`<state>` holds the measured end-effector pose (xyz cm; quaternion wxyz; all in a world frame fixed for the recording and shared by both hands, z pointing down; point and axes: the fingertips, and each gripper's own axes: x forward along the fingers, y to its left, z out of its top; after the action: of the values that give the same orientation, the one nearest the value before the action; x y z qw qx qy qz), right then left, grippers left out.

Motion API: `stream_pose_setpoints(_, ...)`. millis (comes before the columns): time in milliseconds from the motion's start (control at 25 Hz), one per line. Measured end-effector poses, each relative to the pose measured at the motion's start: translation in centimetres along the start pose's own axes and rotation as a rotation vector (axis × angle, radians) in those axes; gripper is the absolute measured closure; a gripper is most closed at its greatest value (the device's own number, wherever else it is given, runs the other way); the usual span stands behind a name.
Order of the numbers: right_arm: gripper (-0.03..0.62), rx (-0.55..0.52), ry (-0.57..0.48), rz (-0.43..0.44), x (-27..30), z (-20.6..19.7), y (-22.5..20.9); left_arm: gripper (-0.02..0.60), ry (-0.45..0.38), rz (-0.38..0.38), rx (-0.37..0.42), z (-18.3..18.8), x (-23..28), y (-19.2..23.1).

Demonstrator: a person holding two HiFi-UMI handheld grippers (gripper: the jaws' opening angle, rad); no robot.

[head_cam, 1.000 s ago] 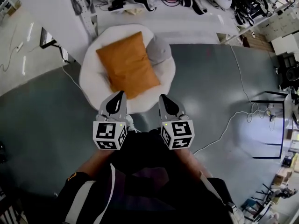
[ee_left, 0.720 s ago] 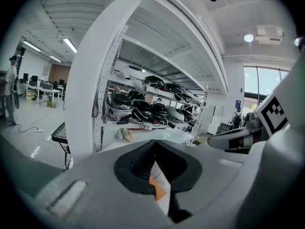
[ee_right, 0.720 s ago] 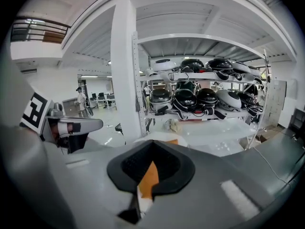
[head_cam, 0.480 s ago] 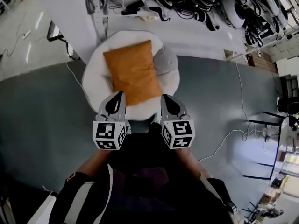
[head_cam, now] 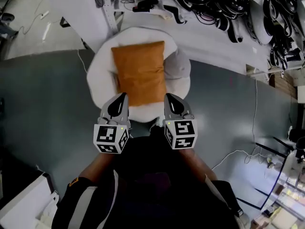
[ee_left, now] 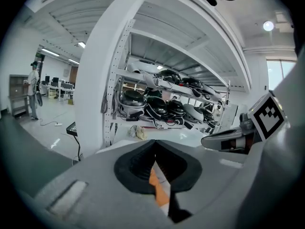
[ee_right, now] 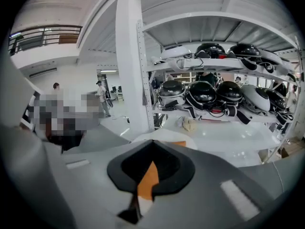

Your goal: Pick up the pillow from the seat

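The orange pillow (head_cam: 139, 73) lay lengthwise on the round white seat (head_cam: 101, 73), its near edge stopping short of the seat's 6 o'clock rim. A grey cushion (head_cam: 178, 65) sat against the pillow's 3 o'clock edge. Both grippers hung over the near rim, the left gripper (head_cam: 123, 97) by the pillow's 7 o'clock corner and the right gripper (head_cam: 168, 98) by its 5 o'clock corner. Each had its fingers pressed fully together and held nothing. Grey floor (head_cam: 45, 104) lay open at the seat's 9 and 3 o'clock sides. A white shelving rack (head_cam: 224, 13) loaded with dark gear stood close behind at 12 o'clock, and a white cable (head_cam: 237, 152) trailed across the floor at 4 o'clock.
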<state>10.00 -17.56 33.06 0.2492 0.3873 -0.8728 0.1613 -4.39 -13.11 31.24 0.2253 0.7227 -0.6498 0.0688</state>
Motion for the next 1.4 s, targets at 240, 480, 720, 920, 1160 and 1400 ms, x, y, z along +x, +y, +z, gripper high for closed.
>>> stream_pose_setpoints(240,0.592,-0.017,0.042,0.072,2.6,-1.1,-4.2,0.575,0.036,0.108,-0.014,-1.4,2.2,-0.8)
stream_pose_setpoints(480,0.592,-0.049,0.09,0.108,5.8,-3.0,-6.1,0.575,0.063,0.198,-0.051,-3.8,3.8,0.4)
stream_pose_setpoints(720,0.591,-0.043,0.126,0.096,8.7,-5.2,-6.4,0.575,0.076,0.202,-0.048,-6.1,6.7,2.8)
stream_pose_setpoints(920,0.591,-0.037,0.156,0.072,11.9,-7.7,-7.2,0.559,0.086,0.178,-0.07,-9.0,9.2,4.7)
stream_pose_setpoints(1160,0.591,-0.026,0.226,0.046,15.9,-12.8,-8.7,0.483,0.175,0.167,-0.114,-15.6,11.7,7.5)
stream_pose_setpoints(1400,0.591,-0.005,0.28,0.042,19.9,-18.8,-9.7,0.409,0.287,0.144,-0.107,-22.9,14.7,9.6)
